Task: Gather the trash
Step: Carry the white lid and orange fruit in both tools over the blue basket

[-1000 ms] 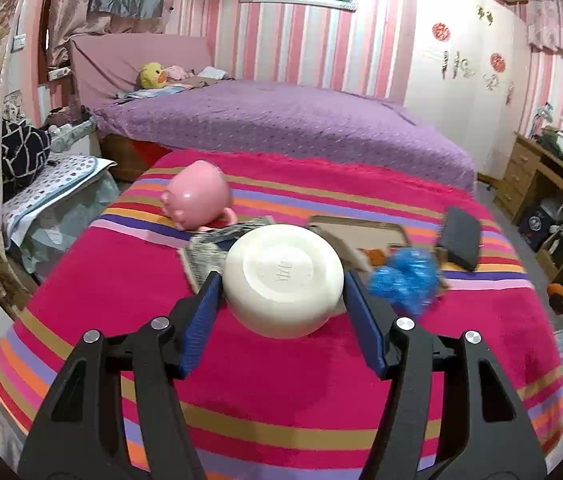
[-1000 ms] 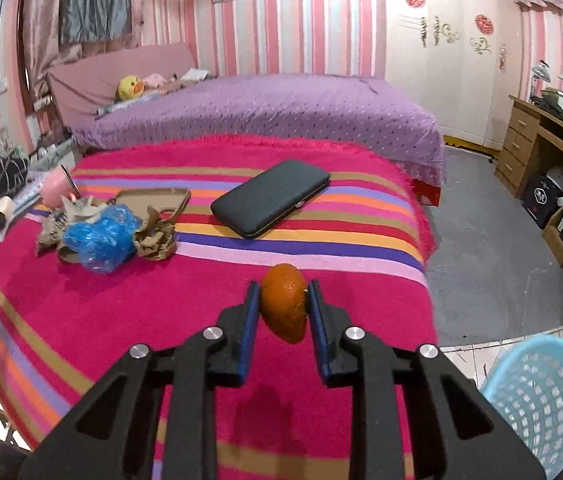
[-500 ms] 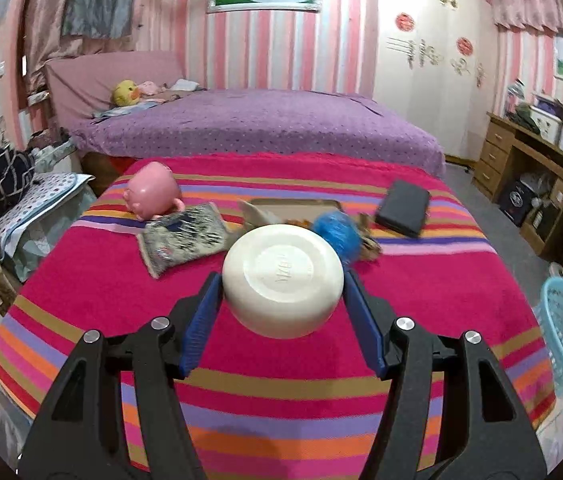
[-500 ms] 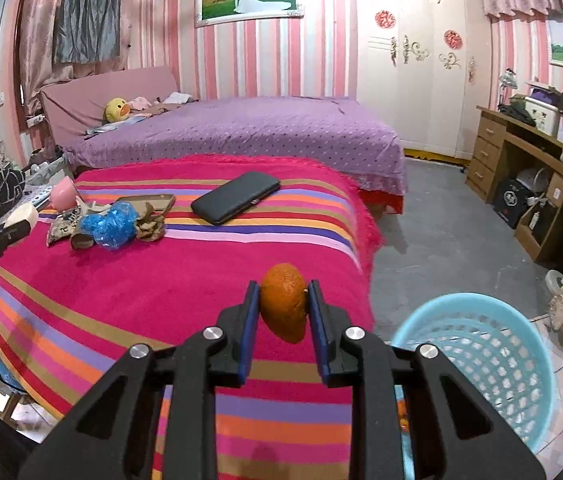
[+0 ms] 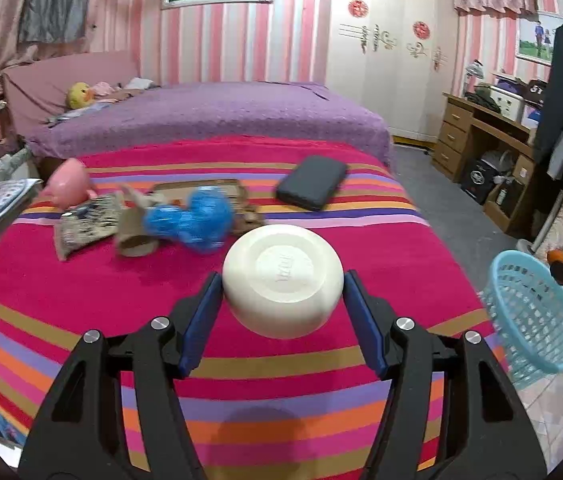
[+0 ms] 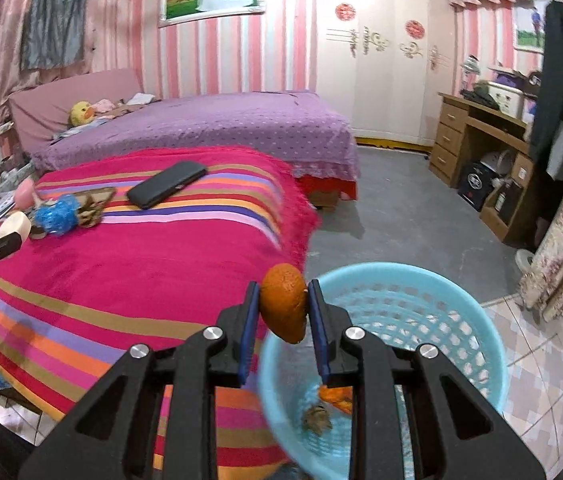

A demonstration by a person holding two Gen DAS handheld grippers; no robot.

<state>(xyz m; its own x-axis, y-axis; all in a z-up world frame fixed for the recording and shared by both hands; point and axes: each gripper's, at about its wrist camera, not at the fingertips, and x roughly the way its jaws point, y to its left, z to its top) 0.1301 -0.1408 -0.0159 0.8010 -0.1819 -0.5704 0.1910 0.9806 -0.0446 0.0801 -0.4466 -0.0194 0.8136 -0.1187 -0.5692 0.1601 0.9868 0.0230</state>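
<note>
blue basket (image 6: 433, 300) holds scraps; right gripper (image 6: 282, 312) grips orange peel (image 6: 284, 307) above.

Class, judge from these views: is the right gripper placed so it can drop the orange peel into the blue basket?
Probably yes. The right gripper, shut on the orange peel, sits by the near rim of the open blue basket; nothing blocks the opening.

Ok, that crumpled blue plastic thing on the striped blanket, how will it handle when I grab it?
The blue plastic wad looks like crinkled film, so probably very light and floppy, squashing between the jaws rather than resisting. Its glossy surface may slip, so grip deep. It lies against the cardboard scraps, which could drag along when it lifts.
</note>
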